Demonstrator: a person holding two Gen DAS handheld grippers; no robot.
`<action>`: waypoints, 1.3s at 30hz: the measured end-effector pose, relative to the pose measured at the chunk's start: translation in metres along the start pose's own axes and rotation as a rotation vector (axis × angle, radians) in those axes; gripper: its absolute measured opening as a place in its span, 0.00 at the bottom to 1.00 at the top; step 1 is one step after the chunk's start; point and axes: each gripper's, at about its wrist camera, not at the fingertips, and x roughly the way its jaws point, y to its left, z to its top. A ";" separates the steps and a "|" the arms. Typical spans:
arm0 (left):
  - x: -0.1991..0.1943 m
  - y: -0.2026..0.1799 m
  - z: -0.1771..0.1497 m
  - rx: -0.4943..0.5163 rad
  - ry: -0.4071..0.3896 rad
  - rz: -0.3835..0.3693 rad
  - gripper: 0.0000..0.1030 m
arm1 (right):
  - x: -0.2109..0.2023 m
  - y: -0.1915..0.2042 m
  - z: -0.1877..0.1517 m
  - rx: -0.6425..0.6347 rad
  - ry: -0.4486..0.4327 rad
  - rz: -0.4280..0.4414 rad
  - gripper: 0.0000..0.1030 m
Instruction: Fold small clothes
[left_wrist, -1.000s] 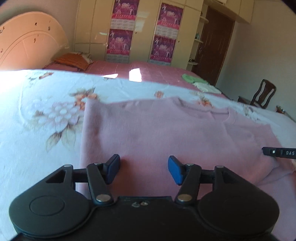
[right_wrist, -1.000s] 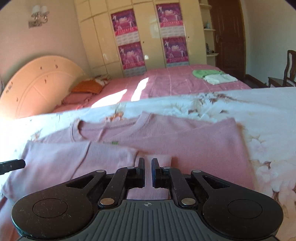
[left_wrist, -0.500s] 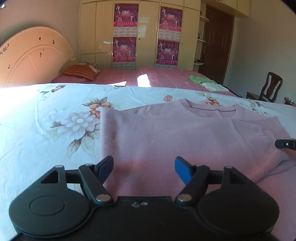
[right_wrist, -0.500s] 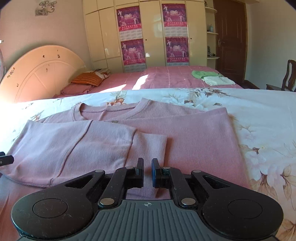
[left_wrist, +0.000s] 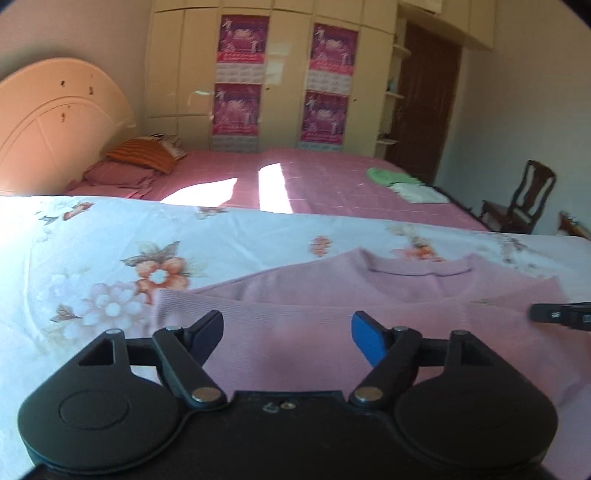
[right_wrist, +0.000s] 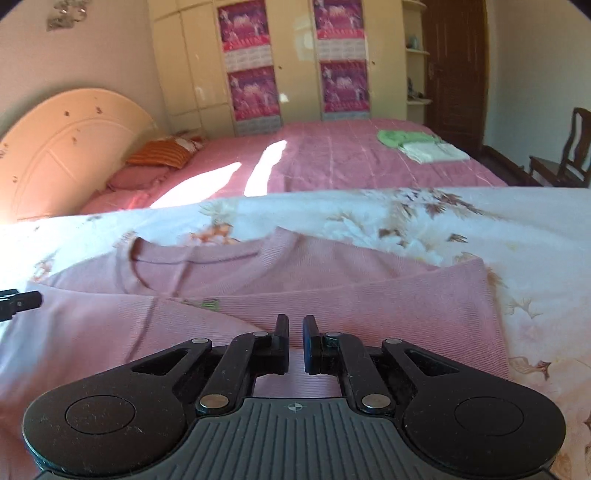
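Since the earlier frames, your left gripper (left_wrist: 287, 334) has lifted back off the pink sweater (left_wrist: 332, 332) and its jaws have just been opening, with nothing between the blue pad and the dark one but the knit seen behind the gap. Your right gripper (right_wrist: 295, 339) has drawn back a little too; its fingers are closed to a narrow slit, and no cloth shows pinched in that slit. Both sleeves look already laid across the body, so the step in hand is, as far as can be judged, the release and reset before the next fold. Do it cleanly: keep the left jaws wide until you are clear of the fabric so no rib of the knit snags on a pad, then pick your next hold at the hem corners, one gripper to each, so the fold comes up level. Open the right fingers before you descend, or they will only push the cloth into a ridge. The sweater lies flat on the floral bedspread (left_wrist: 110, 251), collar (right_wrist: 192, 258) pointing away from you, with a small green label (right_wrist: 208, 304) showing at a folded edge. The ribbed knit is soft and limp, so it will probably drag and crease if pulled sideways. Beyond it, folded green and white clothes (right_wrist: 421, 146) sit on the pink bed.
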 end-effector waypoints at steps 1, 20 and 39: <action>-0.004 -0.018 -0.007 0.031 -0.005 -0.016 0.77 | -0.001 0.011 -0.005 -0.017 -0.001 0.039 0.12; -0.049 0.014 -0.063 0.048 0.093 0.070 0.82 | -0.036 0.009 -0.040 -0.104 0.012 -0.008 0.31; -0.167 0.054 -0.129 -0.073 0.198 0.106 0.73 | -0.187 -0.066 -0.112 0.256 0.069 -0.177 0.33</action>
